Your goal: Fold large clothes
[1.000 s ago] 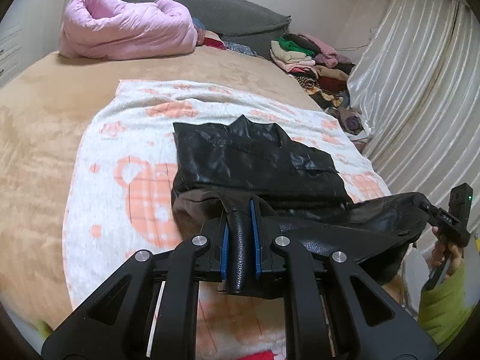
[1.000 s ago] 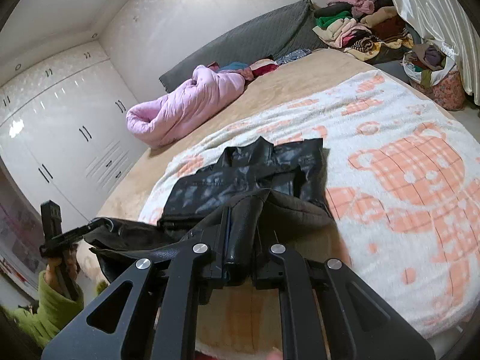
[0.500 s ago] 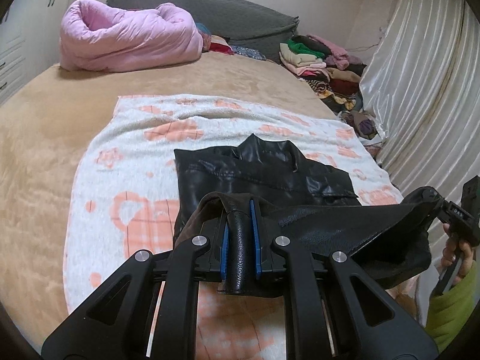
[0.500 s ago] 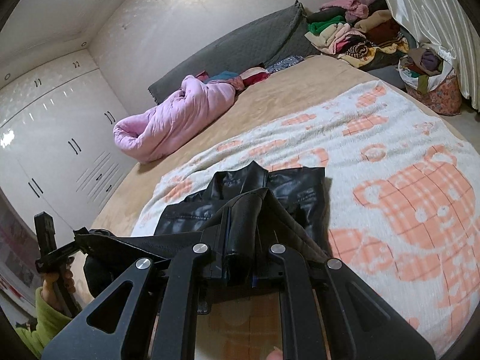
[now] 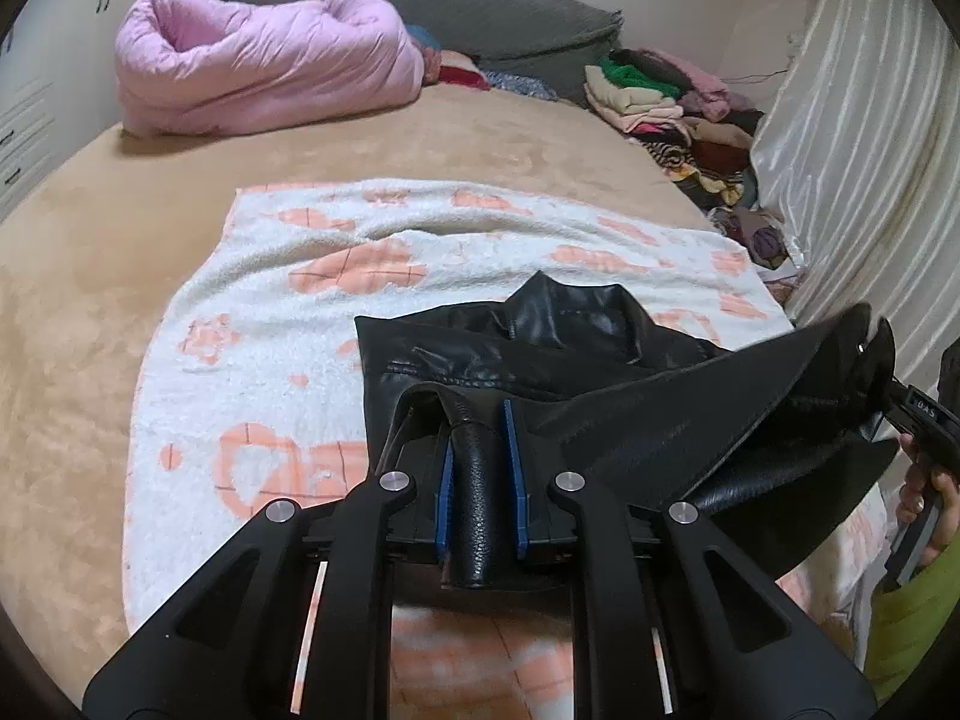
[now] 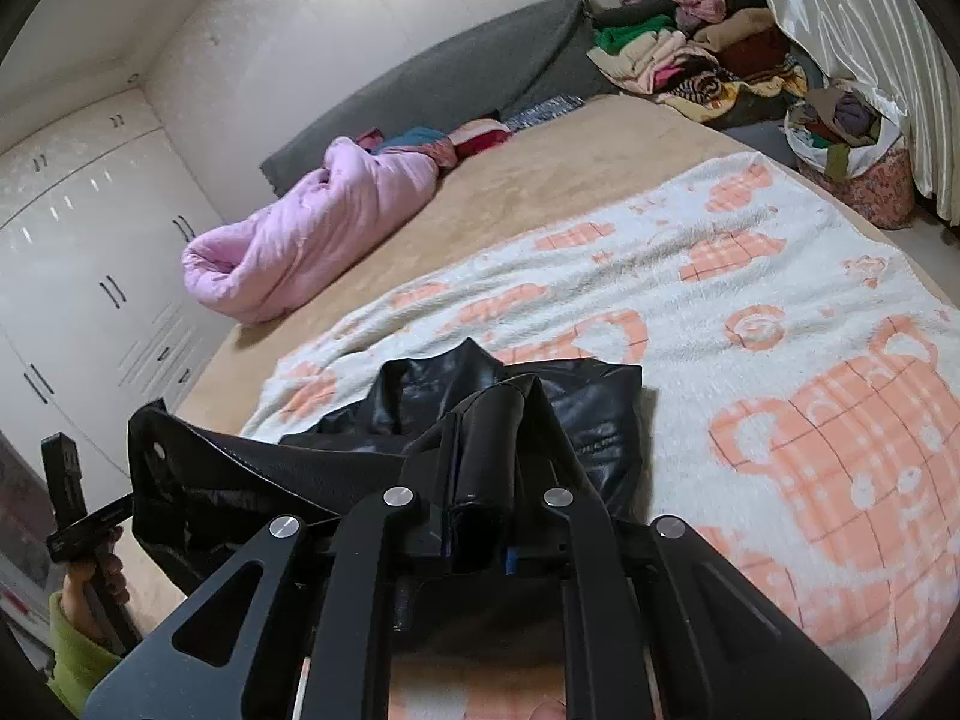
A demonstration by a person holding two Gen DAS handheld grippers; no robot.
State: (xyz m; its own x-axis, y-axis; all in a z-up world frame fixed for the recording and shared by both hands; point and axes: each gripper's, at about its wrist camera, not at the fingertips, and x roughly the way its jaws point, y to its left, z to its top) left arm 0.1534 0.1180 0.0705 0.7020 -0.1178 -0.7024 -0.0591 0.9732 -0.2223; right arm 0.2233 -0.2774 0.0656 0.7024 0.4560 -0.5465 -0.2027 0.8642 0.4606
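**Black leather jacket lifted by its hem over a blanketed bed**

Nearest the lens, the left tool (image 5: pixel 480 468) is clamped on a rolled fold of the black leather jacket (image 5: pixel 540 354), its blue pads pressing the fold from both sides; the right tool (image 6: pixel 480 480) is likewise closed on a thick black fold of the same jacket (image 6: pixel 540 396); between the two grips the hem hangs raised as a taut flap, while the collar end lies flat further out. In the left view the right tool (image 5: pixel 918 414) shows at the far right edge with a hand (image 5: pixel 930 498) on its handle and a green sleeve (image 5: pixel 912 606) below; in the right view the left tool (image 6: pixel 78 516) shows at the lower left, held the same way.

Under the jacket lies a fluffy white blanket (image 5: pixel 270 312) with orange checked bear and heart shapes, rumpled into soft ridges near its far edge; it covers the near part of a bed (image 5: pixel 150 198) spread with a plain tan plush cover; beyond, at the head of the bed, a pink quilt (image 5: pixel 264 66) is rolled into a bundle against a long grey headboard cushion (image 5: pixel 450 0), with a few coloured folded pieces just beside it.

Further off to the right a pile of mixed clothes (image 5: pixel 672 102) is heaped in the corner, beside a pale shiny curtain (image 5: pixel 852 138); a patterned bag (image 6: pixel 852 162) stuffed with fabric stands below the curtain; white wardrobe doors (image 6: pixel 90 276) with dark handles line the left wall.
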